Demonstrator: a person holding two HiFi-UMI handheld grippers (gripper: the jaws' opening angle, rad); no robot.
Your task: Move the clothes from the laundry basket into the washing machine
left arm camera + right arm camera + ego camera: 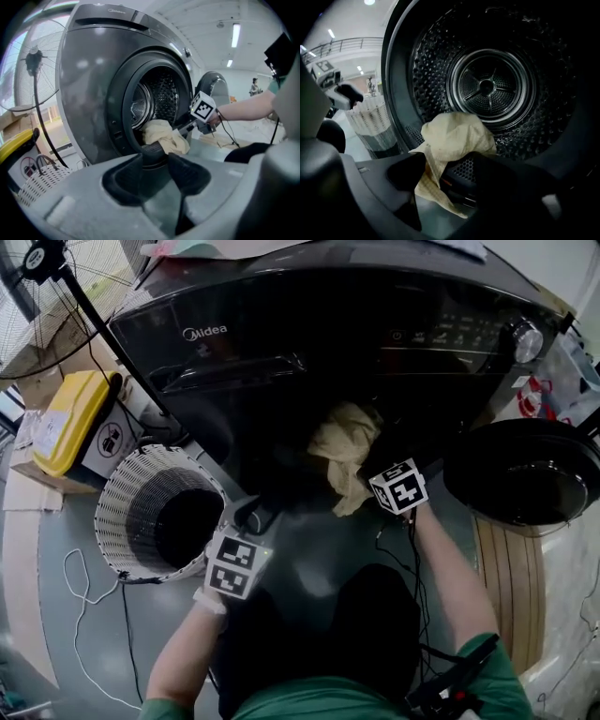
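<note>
A cream cloth (345, 451) hangs over the lower lip of the dark front-loading washing machine (281, 343), half in the drum mouth. My right gripper (364, 480) is at that cloth with its jaws wide apart. In the right gripper view the cloth (454, 138) lies loose between the jaws of the right gripper (450, 174), and the pads do not press on it. The steel drum (487, 89) behind it is otherwise bare. My left gripper (258, 517) hovers left of the opening, its jaws partly apart and empty. The white laundry basket (122, 512) stands to the left, dark inside.
The round machine door (525, 474) stands swung open at the right. A yellow container (70, 418) and a standing fan (56, 277) are behind the basket. Cables trail on the grey floor (84, 596). The person's dark knees are low in the head view.
</note>
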